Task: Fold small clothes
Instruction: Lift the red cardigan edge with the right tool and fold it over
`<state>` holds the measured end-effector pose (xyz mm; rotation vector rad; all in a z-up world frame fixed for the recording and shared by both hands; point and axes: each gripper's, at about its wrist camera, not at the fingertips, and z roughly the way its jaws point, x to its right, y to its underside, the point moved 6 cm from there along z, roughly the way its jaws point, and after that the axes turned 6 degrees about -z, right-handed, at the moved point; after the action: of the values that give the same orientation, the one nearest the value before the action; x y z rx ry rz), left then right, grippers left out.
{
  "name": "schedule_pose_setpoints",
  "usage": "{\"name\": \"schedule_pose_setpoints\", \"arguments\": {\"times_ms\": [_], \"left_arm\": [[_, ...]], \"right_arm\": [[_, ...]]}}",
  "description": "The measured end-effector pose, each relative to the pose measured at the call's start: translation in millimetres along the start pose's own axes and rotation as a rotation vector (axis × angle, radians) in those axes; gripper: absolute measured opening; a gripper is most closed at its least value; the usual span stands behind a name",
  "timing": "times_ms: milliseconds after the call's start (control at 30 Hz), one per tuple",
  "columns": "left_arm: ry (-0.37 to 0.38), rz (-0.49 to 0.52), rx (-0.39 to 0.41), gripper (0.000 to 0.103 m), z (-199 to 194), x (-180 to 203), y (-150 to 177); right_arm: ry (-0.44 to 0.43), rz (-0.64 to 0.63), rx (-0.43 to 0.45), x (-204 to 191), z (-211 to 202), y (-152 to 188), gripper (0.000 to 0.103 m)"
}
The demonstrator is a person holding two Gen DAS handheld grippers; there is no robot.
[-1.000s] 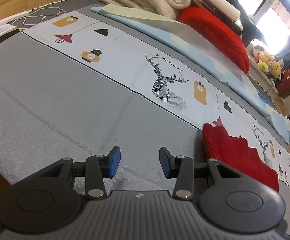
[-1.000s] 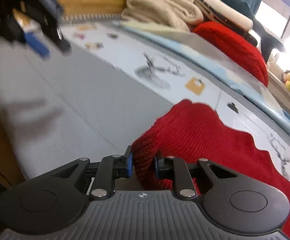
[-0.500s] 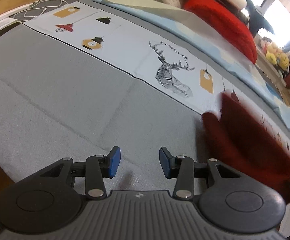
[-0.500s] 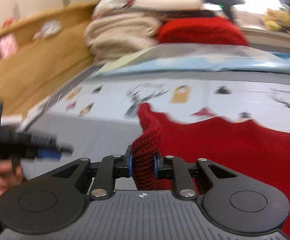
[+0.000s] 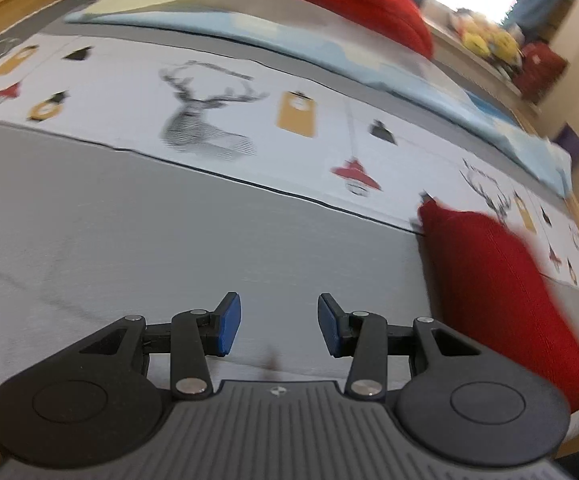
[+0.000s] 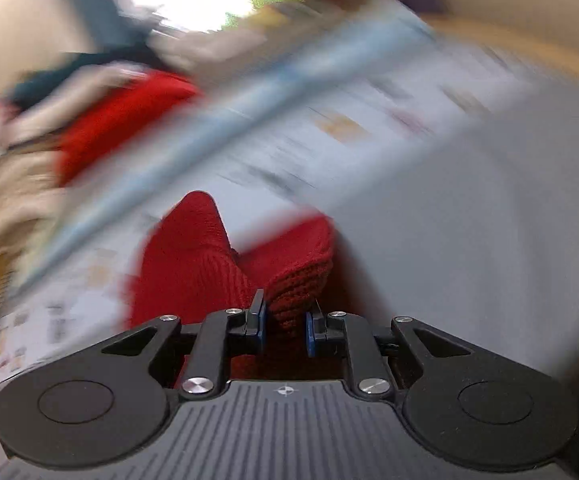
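Red knit (image 6: pixel 193 264) is only part folded as far as I can tell: one bunched edge is pinched in my right gripper (image 6: pixel 285 330), closed tight on it, with the rest draped on the bed (image 6: pixel 469 208). That view is really smeared, so I can't say how neat the fold is. From the left view the knit (image 5: pixel 501 292) sits off to the right, apart from my left gripper (image 5: pixel 279 326), which is wide open, holding nothing, over grey bed.

Both wrist cameras low over the bed (image 5: pixel 169 240), sharing red knit garment (image 5: pixel 501 292), right view blurred
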<state>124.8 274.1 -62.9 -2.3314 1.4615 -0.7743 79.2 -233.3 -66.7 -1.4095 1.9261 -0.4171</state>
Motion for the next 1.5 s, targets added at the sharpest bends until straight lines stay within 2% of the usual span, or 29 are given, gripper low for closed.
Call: {"name": "schedule_pose_setpoints", "arguments": {"times_ms": [67,133,200,233,267,333,433,500,533,600,667,733,767,833,900,1067,1167,1233,1300,1333,1367,1400,1433,1500], "left_arm": [[0.008,0.032,-0.011,0.047,8,19,3],[0.011,0.066,-0.02,0.047,16,36,7],[0.013,0.097,-0.024,0.047,23,50,8],[0.015,0.112,-0.024,0.047,25,57,9],[0.017,0.123,-0.024,0.047,27,60,9],[0.02,0.141,-0.024,0.047,31,70,11],[0.025,0.162,-0.026,0.047,34,79,13],[0.027,0.176,-0.026,0.047,35,83,15],[0.031,0.182,-0.027,0.047,34,84,15],[0.046,0.193,-0.028,0.047,32,89,19],[0.088,0.189,-0.036,0.047,29,95,22],[0.175,0.169,-0.06,0.047,27,104,26],[0.215,0.169,-0.072,0.047,27,110,29],[0.29,0.191,-0.095,0.047,25,125,37],[0.343,0.238,-0.097,0.047,23,143,46],[0.448,0.35,-0.074,0.048,12,182,70],[0.488,0.41,-0.076,0.051,11,200,88],[0.48,0.458,-0.103,0.051,20,210,102],[0.404,0.521,-0.166,0.051,39,212,120],[0.35,0.555,-0.202,0.053,50,210,130],[0.294,0.586,-0.229,0.059,61,207,139],[0.268,0.593,-0.231,0.06,65,205,142],[0.257,0.587,-0.222,0.061,67,204,142],[0.267,0.568,-0.22,0.061,67,203,137]], "right_arm": [[0.047,0.108,-0.09,40,16,26,0.019],[0.01,0.182,-0.128,53,20,39,0.021],[-0.025,0.189,-0.134,52,15,39,0.029],[-0.028,0.169,-0.122,49,11,35,0.038],[-0.02,0.137,-0.1,46,5,27,0.041],[-0.023,0.061,-0.04,39,-7,12,0.043],[-0.082,-0.034,0.01,24,-9,-18,0.05],[-0.144,-0.097,-0.022,8,8,-30,0.059],[-0.164,-0.119,-0.066,1,21,-29,0.063],[-0.168,-0.142,-0.187,-3,49,-19,0.063],[-0.128,-0.173,-0.249,-2,69,-7,0.063],[-0.118,-0.238,-0.253,-8,72,0,0.058],[-0.118,-0.269,-0.243,-10,72,3,0.042],[-0.147,-0.272,-0.23,-11,69,1,0.017],[-0.18,-0.246,-0.182,-13,51,-10,0.015],[-0.285,-0.306,0.016,-38,-25,-20,0.013],[-0.213,-0.352,-0.018,-31,-19,-5,0.013],[-0.117,-0.342,-0.119,-12,8,12,0.013],[-0.047,-0.288,-0.235,11,37,27,0.013],[-0.042,-0.258,-0.256,17,44,29,0.013],[-0.043,-0.244,-0.263,16,46,28,0.015],[-0.047,-0.245,-0.266,12,47,24,0.017],[-0.053,-0.258,-0.263,7,45,19,0.022],[-0.057,-0.294,-0.216,-4,35,6,0.039]]}}
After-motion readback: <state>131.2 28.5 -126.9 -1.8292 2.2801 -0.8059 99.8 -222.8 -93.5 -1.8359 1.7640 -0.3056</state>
